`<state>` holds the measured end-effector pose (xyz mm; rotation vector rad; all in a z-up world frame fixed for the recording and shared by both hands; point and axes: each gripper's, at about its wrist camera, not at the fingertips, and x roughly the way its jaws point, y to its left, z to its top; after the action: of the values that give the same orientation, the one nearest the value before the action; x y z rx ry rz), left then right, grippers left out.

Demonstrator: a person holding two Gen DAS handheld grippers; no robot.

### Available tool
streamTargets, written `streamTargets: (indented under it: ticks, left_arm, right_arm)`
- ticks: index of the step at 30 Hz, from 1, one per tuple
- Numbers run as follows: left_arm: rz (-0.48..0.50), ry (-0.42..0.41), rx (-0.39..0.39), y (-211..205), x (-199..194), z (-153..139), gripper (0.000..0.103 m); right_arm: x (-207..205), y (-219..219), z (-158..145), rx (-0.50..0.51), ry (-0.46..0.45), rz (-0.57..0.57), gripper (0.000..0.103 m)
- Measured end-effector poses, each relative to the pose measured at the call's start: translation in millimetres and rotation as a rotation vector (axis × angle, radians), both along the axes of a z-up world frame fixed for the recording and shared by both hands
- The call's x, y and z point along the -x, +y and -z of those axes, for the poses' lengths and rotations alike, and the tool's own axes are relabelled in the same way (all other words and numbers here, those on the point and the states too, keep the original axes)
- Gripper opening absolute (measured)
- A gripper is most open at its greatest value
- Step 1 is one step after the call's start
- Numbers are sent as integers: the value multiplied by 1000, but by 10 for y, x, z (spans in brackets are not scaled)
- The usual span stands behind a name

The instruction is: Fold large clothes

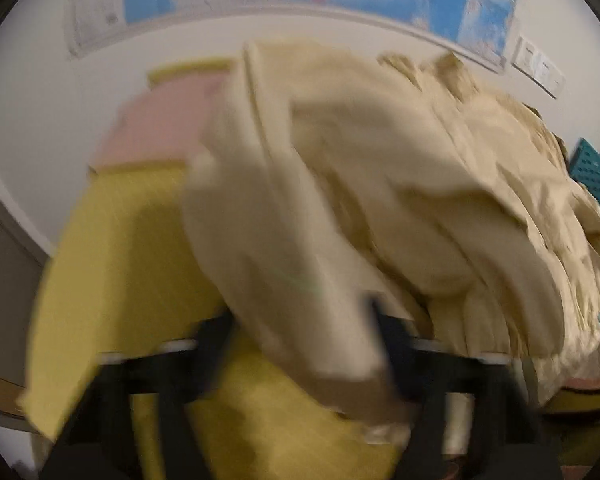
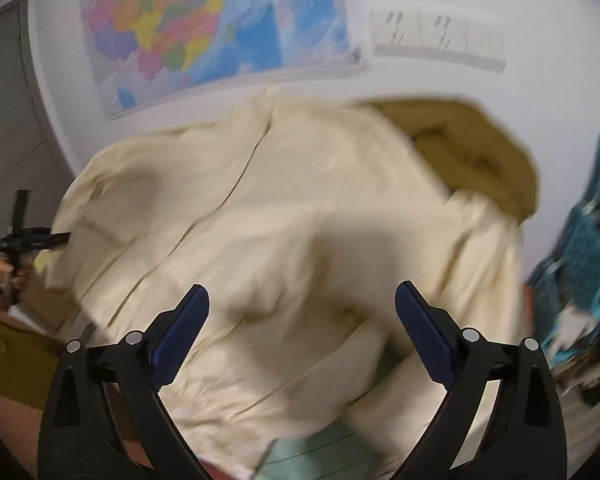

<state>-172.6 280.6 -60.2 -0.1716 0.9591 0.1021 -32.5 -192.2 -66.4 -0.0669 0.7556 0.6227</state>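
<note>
A large cream garment [image 1: 380, 184] lies bunched over the surface, blurred by motion. In the left wrist view a fold of it drapes over my left gripper [image 1: 304, 344] and hides the fingertips, so the jaws do not show clearly. In the right wrist view the same cream garment [image 2: 284, 216] spreads wide, with a darker olive part [image 2: 472, 144] at its far right. My right gripper [image 2: 302, 300] is open and empty just above the cloth. The left gripper [image 2: 28, 236] also shows at the far left of that view, at the garment's edge.
A yellow cover [image 1: 132, 264] and a pink pad [image 1: 160, 124] lie under the garment on the left. A teal perforated basket [image 2: 580, 248] stands at the right. A map [image 2: 204, 28] and wall sockets [image 2: 436, 36] are on the white wall behind. A pale green cloth [image 2: 320, 452] lies at the near edge.
</note>
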Motion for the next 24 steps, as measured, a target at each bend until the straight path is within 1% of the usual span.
streamTargets:
  ticks: [1, 2, 3, 5, 6, 7, 8, 9, 10, 11, 12, 13, 14, 15, 16, 17, 18, 19, 21, 23, 24]
  left_arm:
    - [-2, 22, -24, -2, -18, 48, 15]
    - [-6, 29, -47, 5, -12, 63, 14]
    - [-34, 23, -89, 72, -2, 30, 13]
    - [-159, 46, -184, 326, 18, -55, 13]
    - [-262, 58, -216, 534, 57, -134, 23]
    - [-341, 70, -257, 666, 107, -203, 37]
    - [-386, 69, -308, 718, 149, -270, 38]
    - [-378, 54, -357, 674, 190, -335, 43]
    - [-339, 34, -370, 581, 217, -362, 57]
    - [-288, 3, -364, 459, 249, -379, 64]
    - [-201, -37, -335, 287, 287, -379, 78]
    - [-74, -80, -291, 62, 343, -359, 82]
    - [37, -124, -258, -139, 415, -332, 82]
    - [110, -156, -235, -265, 473, -309, 82]
    - [185, -196, -209, -426, 525, -274, 84]
    - [262, -219, -194, -604, 564, -197, 86]
    - [298, -220, -201, -728, 546, -138, 88]
    - [330, -212, -227, -875, 507, -43, 88]
    - [355, -178, -256, -1033, 405, 153, 88]
    - [357, -140, -274, -1093, 316, 335, 88]
    - [346, -131, -286, -1088, 199, 420, 88]
  right_arm:
    - [-3, -5, 70, -11, 25, -2, 92]
    - [-1, -24, 169, -24, 58, 2, 89]
    - [1, -52, 233, -29, 79, 15, 87]
    - [50, -120, 288, -62, 101, 30, 87]
    - [81, -167, 298, -80, 105, 31, 87]
    - [126, -200, 306, -82, 103, 30, 88]
    - [190, -194, 310, -69, 95, 29, 90]
    - [248, -194, 322, -50, 82, 25, 92]
    - [287, -191, 348, -38, 72, 19, 92]
    - [333, -193, 397, -35, 71, 7, 93]
    - [376, -169, 454, -35, 76, -5, 94]
    - [422, -136, 514, -26, 82, -18, 95]
    - [448, -132, 561, -14, 83, -28, 96]
    - [484, -97, 611, 9, 82, -37, 97]
    - [507, -70, 650, 29, 77, -42, 97]
    - [542, -26, 704, 64, 62, -48, 97]
    - [565, 7, 750, 97, 45, -46, 97]
    - [576, 57, 802, 133, 23, -35, 97]
    - [570, 121, 862, 168, -11, -13, 97]
    - [524, 189, 877, 160, -57, 11, 96]
    - [496, 210, 878, 144, -69, 19, 93]
